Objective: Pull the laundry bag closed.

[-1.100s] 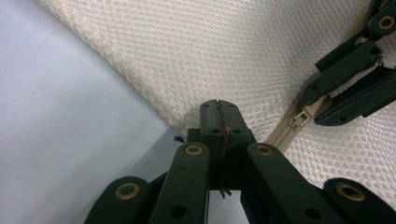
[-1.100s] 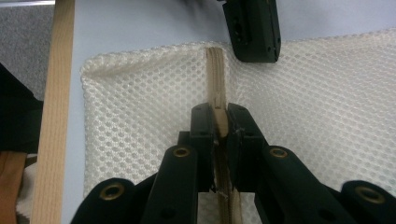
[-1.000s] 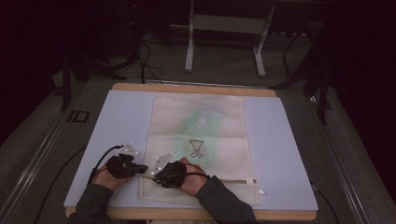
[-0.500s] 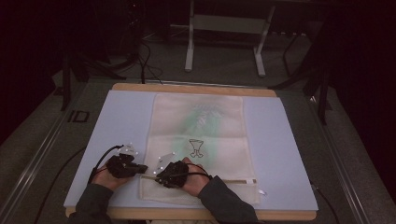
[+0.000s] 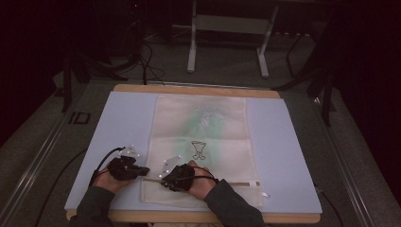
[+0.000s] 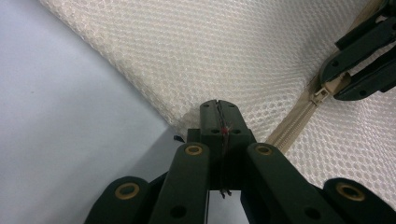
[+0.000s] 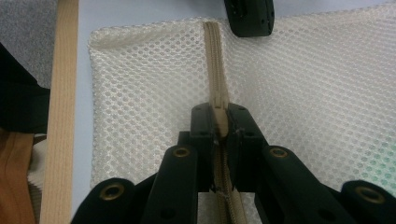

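A cream mesh bag (image 5: 201, 137) with a green print lies flat on the pale blue mat (image 5: 293, 156). Its zipper (image 5: 231, 182) runs along the near end. My left gripper (image 5: 144, 171) is at the bag's left edge. In the left gripper view, that gripper (image 6: 218, 109) is shut on the rim of the mesh (image 6: 233, 56). My right gripper (image 5: 163, 178) is just to its right. In the right gripper view, my right gripper (image 7: 219, 114) is shut on the zipper pull (image 7: 220, 122), with the closed zipper (image 7: 215, 56) running ahead toward the left gripper (image 7: 247, 18).
The mat covers a wooden table whose edge (image 5: 198, 89) shows at the far side. Beyond it stand a metal frame's legs (image 5: 191, 47) and cables on the floor (image 5: 146, 66). A small white tag (image 5: 265, 194) lies by the bag's near right corner.
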A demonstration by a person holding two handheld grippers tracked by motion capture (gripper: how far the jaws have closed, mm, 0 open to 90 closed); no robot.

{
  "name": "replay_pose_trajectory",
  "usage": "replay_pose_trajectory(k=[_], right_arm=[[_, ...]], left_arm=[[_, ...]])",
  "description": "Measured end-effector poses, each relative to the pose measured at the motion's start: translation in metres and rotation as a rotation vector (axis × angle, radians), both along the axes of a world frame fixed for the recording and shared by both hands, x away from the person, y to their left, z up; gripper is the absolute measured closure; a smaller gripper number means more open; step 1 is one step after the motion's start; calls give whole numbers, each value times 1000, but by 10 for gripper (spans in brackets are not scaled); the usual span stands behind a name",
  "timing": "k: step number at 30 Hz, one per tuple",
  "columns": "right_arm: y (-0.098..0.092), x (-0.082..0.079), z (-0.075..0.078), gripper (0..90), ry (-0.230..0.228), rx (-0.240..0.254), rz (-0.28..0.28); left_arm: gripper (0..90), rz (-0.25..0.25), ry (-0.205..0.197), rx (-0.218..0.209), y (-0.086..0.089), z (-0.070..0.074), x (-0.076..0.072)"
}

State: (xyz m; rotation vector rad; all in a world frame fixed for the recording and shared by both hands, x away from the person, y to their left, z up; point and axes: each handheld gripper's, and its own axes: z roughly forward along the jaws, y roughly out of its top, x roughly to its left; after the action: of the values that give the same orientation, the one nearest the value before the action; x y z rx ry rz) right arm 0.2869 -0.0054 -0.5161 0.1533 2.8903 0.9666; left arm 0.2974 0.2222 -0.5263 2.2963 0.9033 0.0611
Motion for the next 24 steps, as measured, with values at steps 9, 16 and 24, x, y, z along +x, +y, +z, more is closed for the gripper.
replay_pose_trajectory(k=[9,16,24], right_arm=[[-4,-2,1,822,-5,-16,0],[-8,-4,2,822,-10,-22,-2],[-12,-3,2,822,-11,-36,0]], left_arm=[[900,4,2,-4,0,0,0],[900,4,3,-8,0,0,0],[900,4,3,-8,0,0,0]])
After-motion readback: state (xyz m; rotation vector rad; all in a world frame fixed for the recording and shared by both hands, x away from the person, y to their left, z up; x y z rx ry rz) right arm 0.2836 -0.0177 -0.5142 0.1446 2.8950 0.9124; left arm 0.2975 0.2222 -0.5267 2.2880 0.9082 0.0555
